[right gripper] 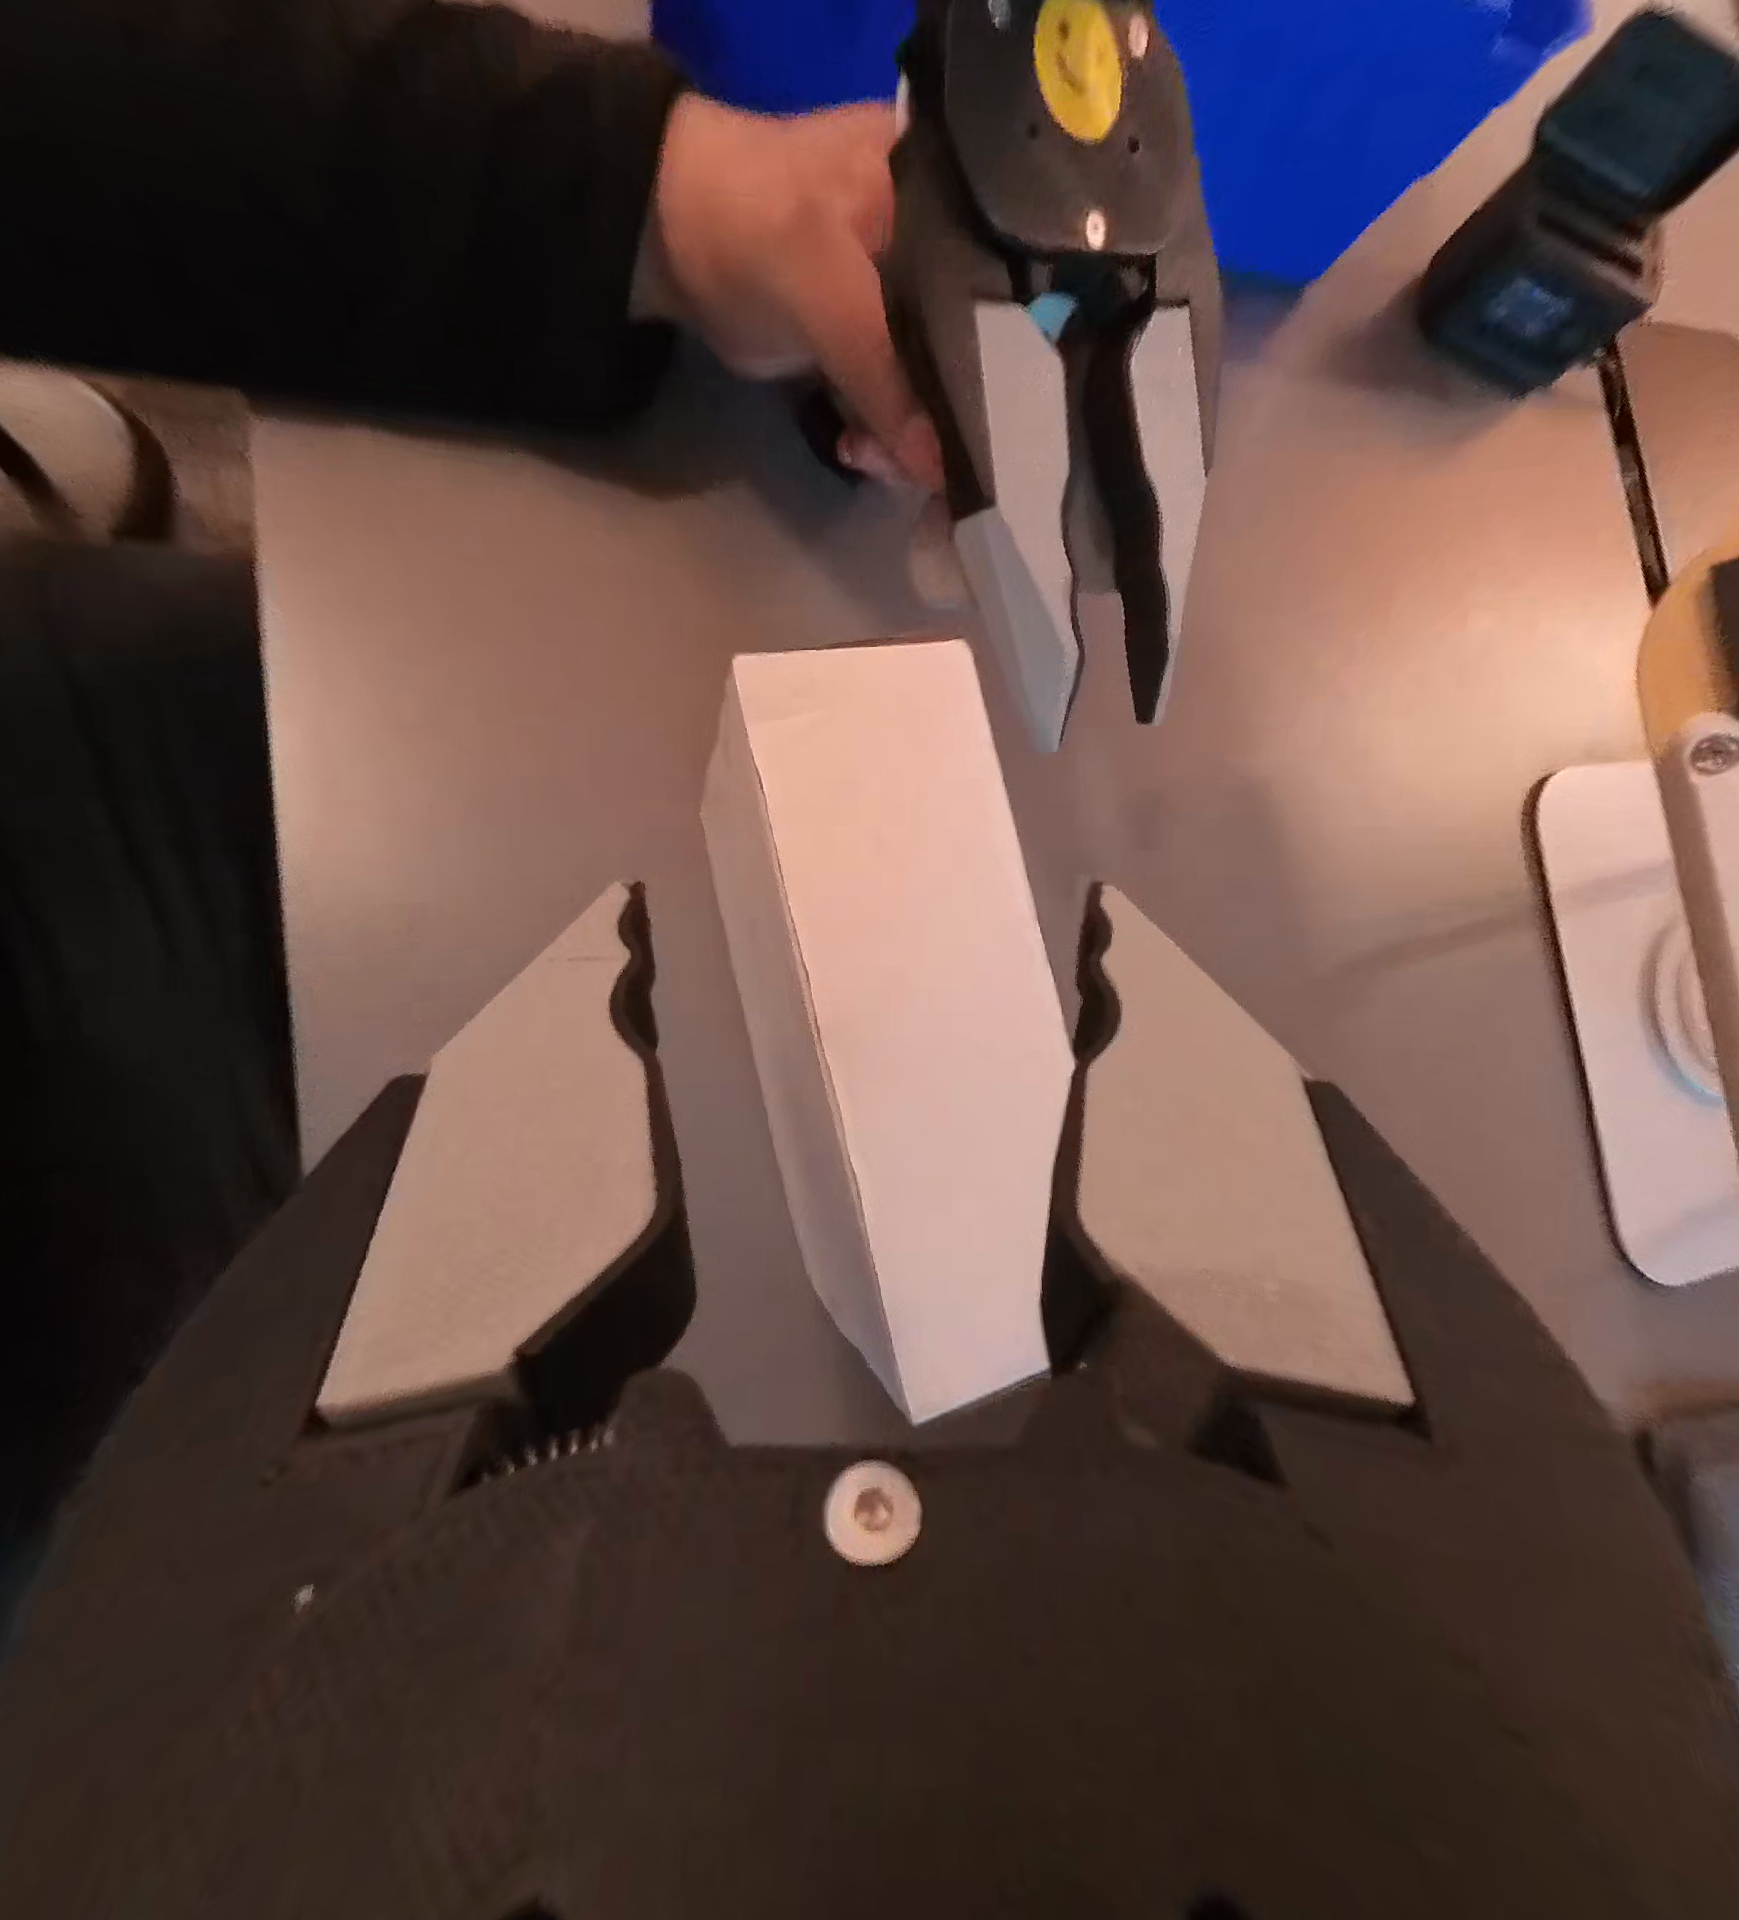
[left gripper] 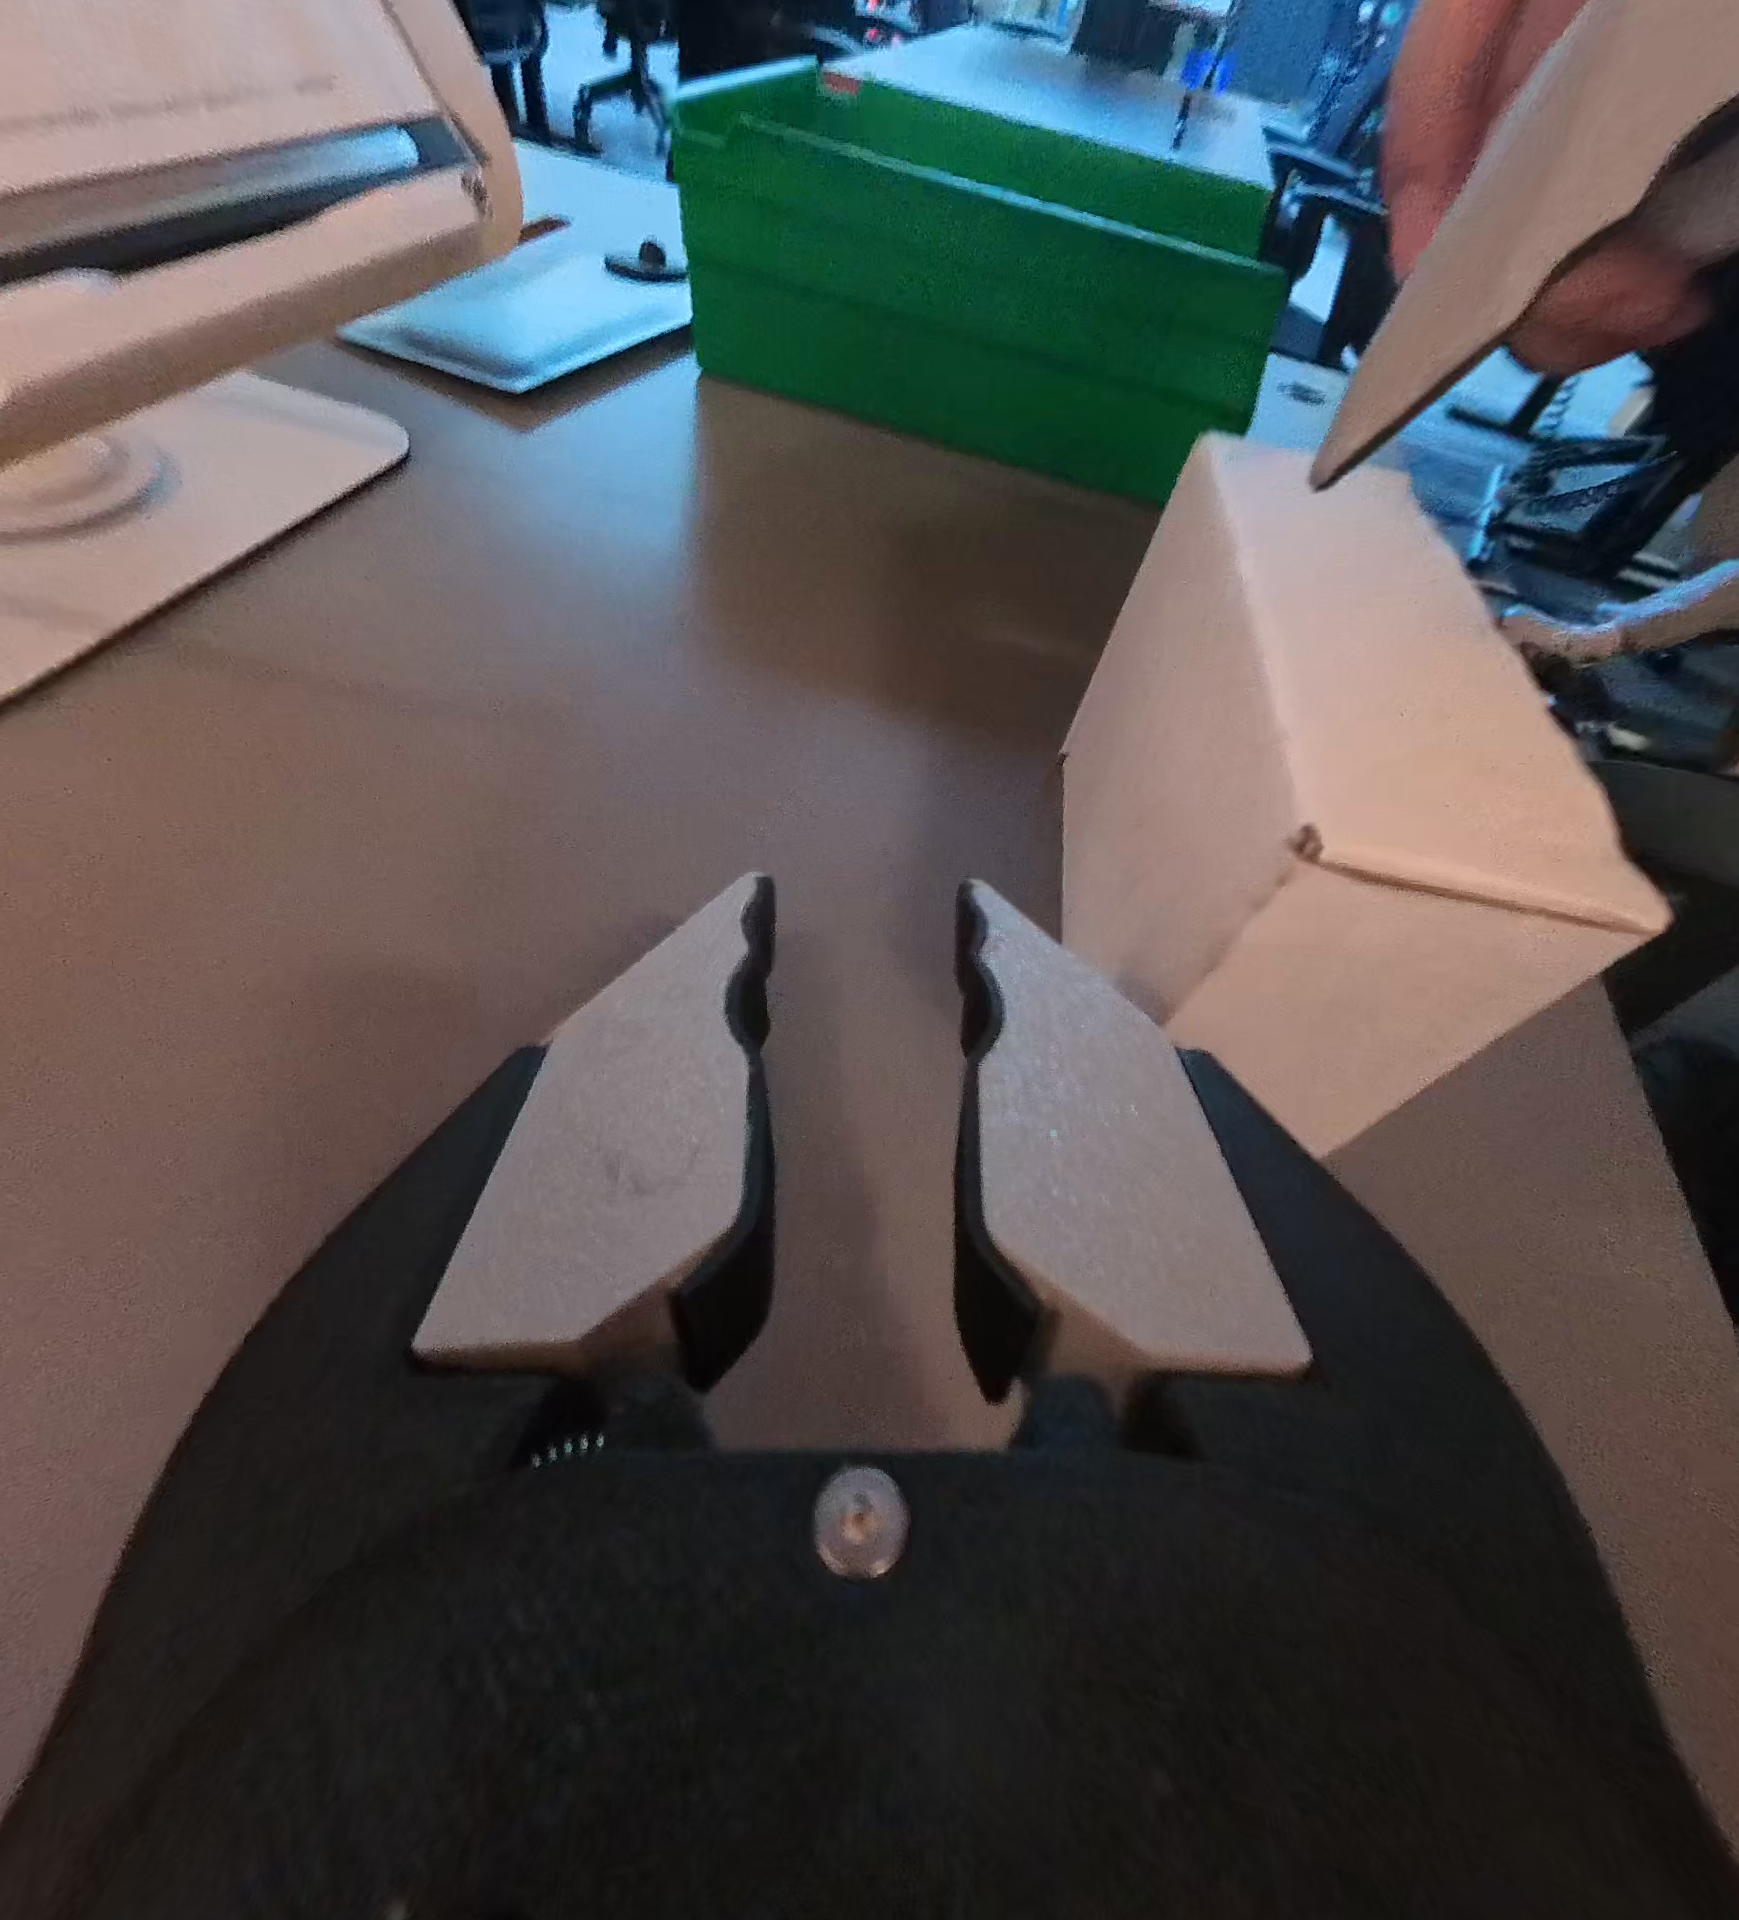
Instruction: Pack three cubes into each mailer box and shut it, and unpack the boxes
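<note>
A shut white mailer box (right gripper: 896, 987) lies on the tan table (right gripper: 1312, 675). My right gripper (right gripper: 865, 894) is open and points down over it, one finger on each side; the right finger is close against the box's edge and the left finger stands apart. My left gripper (left gripper: 863, 914) is open and empty just above the table, with the box (left gripper: 1343, 727) right beside its right finger. It also shows in the right wrist view (right gripper: 1099, 727), at the box's far end. One right gripper finger (left gripper: 1571, 208) shows above the box. No cubes are visible.
A green bin (left gripper: 969, 281) stands at the back of the table. A monitor stand base (left gripper: 96, 540) sits at the left, also in the right wrist view (right gripper: 1654, 1018). A blue bin (right gripper: 1312, 104) and a black device (right gripper: 1592, 197) lie beyond. A hand (right gripper: 782, 239) holds the left gripper.
</note>
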The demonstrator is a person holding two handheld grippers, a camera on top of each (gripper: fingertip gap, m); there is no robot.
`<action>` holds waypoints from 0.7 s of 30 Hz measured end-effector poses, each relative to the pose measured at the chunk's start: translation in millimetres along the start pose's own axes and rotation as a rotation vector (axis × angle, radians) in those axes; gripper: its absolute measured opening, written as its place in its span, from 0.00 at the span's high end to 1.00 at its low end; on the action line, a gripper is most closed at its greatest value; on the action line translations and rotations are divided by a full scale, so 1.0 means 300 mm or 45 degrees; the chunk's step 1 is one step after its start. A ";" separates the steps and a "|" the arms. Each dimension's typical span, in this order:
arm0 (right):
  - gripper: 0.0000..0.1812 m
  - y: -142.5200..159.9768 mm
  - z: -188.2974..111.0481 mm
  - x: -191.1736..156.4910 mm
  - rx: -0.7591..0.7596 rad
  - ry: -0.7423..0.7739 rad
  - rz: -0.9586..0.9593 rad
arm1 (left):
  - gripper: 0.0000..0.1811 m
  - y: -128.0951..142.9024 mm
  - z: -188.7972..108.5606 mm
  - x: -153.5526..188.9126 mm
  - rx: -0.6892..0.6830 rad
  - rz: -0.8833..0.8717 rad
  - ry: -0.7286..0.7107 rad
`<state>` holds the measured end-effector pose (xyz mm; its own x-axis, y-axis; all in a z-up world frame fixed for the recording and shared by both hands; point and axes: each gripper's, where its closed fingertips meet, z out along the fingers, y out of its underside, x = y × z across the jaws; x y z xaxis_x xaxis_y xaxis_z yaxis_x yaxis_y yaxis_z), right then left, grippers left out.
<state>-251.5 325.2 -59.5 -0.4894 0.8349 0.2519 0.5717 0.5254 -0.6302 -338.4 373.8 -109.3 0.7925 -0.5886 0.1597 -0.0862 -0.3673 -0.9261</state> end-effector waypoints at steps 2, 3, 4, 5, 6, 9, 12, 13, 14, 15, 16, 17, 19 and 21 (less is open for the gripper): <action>0.54 0.027 0.034 0.013 -0.124 0.045 -0.041 | 0.82 0.004 -0.007 0.003 0.005 -0.027 -0.004; 0.52 0.040 0.051 0.020 -0.183 0.066 -0.064 | 0.82 -0.005 -0.015 0.004 0.036 -0.030 -0.016; 0.52 0.048 0.066 0.025 -0.229 0.078 -0.088 | 0.83 -0.013 -0.026 0.002 0.065 -0.024 -0.036; 0.54 0.051 0.081 0.026 -0.262 0.075 -0.111 | 0.84 -0.018 -0.036 0.000 0.086 -0.017 -0.055; 0.59 0.050 0.097 0.022 -0.286 0.056 -0.127 | 0.84 -0.021 -0.044 -0.001 0.099 -0.015 -0.066; 0.63 0.052 0.141 0.018 -0.366 -0.003 -0.153 | 0.85 -0.019 -0.055 -0.009 0.112 -0.048 -0.068; 0.64 0.035 0.161 0.020 -0.369 -0.020 -0.108 | 0.85 -0.023 -0.060 -0.017 0.129 -0.078 -0.062; 0.63 0.033 0.166 0.020 -0.361 -0.005 -0.117 | 0.84 -0.024 -0.061 -0.018 0.134 -0.084 -0.060; 0.62 0.035 0.169 0.020 -0.357 0.019 -0.145 | 0.84 -0.024 -0.062 -0.019 0.137 -0.089 -0.056; 0.62 0.037 0.170 0.021 -0.356 0.039 -0.170 | 0.84 -0.025 -0.063 -0.020 0.138 -0.092 -0.056; 0.62 0.037 0.170 0.020 -0.353 0.049 -0.176 | 0.84 -0.025 -0.063 -0.020 0.139 -0.092 -0.057; 0.62 0.037 0.168 0.020 -0.355 0.049 -0.165 | 0.84 -0.024 -0.062 -0.019 0.137 -0.090 -0.057; 0.63 0.039 0.163 0.016 -0.367 0.030 -0.155 | 0.84 -0.021 -0.061 -0.019 0.128 -0.085 -0.065; 0.64 0.050 0.154 0.019 -0.410 0.040 -0.148 | 0.85 -0.018 -0.062 -0.022 0.117 -0.076 -0.080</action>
<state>-276.0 330.3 -101.5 -0.5461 0.7682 0.3341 0.6939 0.6383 -0.3332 -354.5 366.3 -99.0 0.8311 -0.5204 0.1964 0.0156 -0.3312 -0.9434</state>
